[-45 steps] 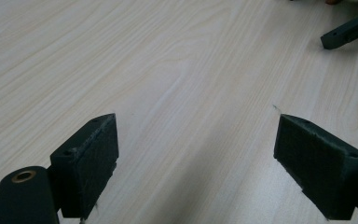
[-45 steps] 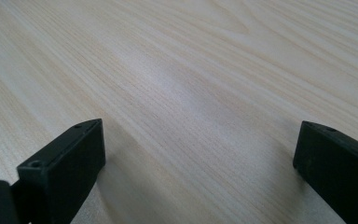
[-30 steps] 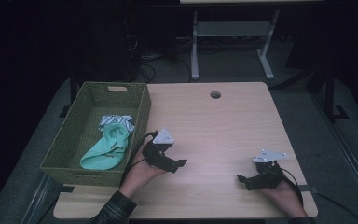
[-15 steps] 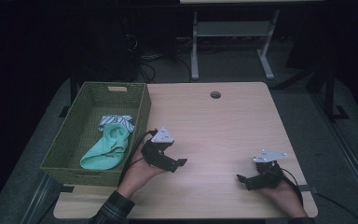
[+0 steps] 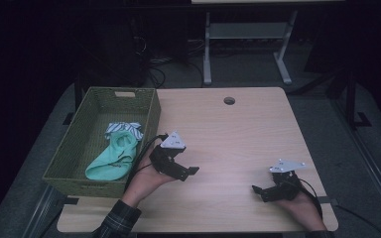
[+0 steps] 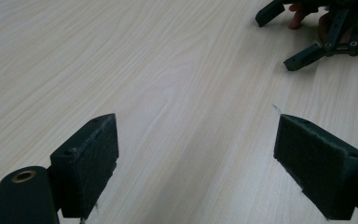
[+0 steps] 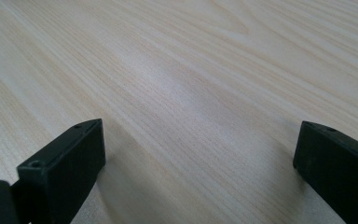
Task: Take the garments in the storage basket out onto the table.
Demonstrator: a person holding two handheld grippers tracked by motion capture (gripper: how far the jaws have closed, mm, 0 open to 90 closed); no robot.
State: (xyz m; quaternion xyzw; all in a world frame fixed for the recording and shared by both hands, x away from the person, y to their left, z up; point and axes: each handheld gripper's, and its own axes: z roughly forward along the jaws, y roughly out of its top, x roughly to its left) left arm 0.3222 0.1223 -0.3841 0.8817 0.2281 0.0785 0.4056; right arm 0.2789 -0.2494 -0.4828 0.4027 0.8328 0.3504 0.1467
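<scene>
The wooden table point(image 5: 238, 129) carries a woven green basket point(image 5: 149, 124) along its left edge, and in that basket lie the nearest things to the hands: a mint-green sock point(image 5: 111, 158) stretched along the basket floor toward its near end, and a striped cloth point(image 5: 123, 129), probably another sock, bunched just beyond it and touching it. Both look light, soft and limp, so they will likely sag and fold when lifted; a pinch on a thick fold near the mint sock's open cuff, at its far end beside the striped piece, seems the surest hold. The left gripper point(image 5: 183, 168) rests over the table just right of the basket's near right wall, the mint sock close by on the other side of that wall, to its left. Its jaws stand wide apart with nothing between them, bare tabletop showing in the left gripper view. The right gripper point(image 5: 259, 190) sits near the table's near right corner, well apart from the basket, jaws likewise spread and empty.
</scene>
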